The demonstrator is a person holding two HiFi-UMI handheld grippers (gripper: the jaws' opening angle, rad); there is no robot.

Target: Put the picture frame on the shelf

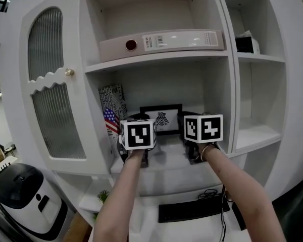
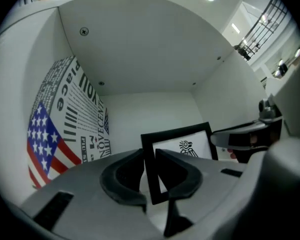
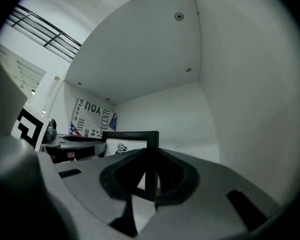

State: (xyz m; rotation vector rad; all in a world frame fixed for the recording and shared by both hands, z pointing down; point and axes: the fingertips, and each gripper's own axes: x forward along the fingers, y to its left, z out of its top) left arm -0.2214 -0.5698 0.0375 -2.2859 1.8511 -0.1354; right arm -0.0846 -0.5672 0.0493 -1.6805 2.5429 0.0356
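Observation:
The picture frame [image 1: 161, 116] is black with a white print of a bird emblem. It stands upright in the middle compartment, over the white shelf [image 1: 171, 161]. My left gripper [image 1: 142, 120] is shut on the frame's left edge, and my right gripper [image 1: 185, 120] is shut on its right edge. In the left gripper view the frame's left bar [image 2: 151, 176] runs between the pads of the left gripper [image 2: 150, 178], with the right gripper [image 2: 250, 139] across it. In the right gripper view the frame's right bar [image 3: 151, 164] is pinched in the right gripper [image 3: 150, 178].
A tall box with a flag and lettering [image 1: 112, 116] stands just left of the frame against the side wall. A binder [image 1: 161, 42] lies on the shelf above. A ribbed-glass door [image 1: 53, 84] is at left. A keyboard [image 1: 192, 209] and a white machine [image 1: 20, 195] are below.

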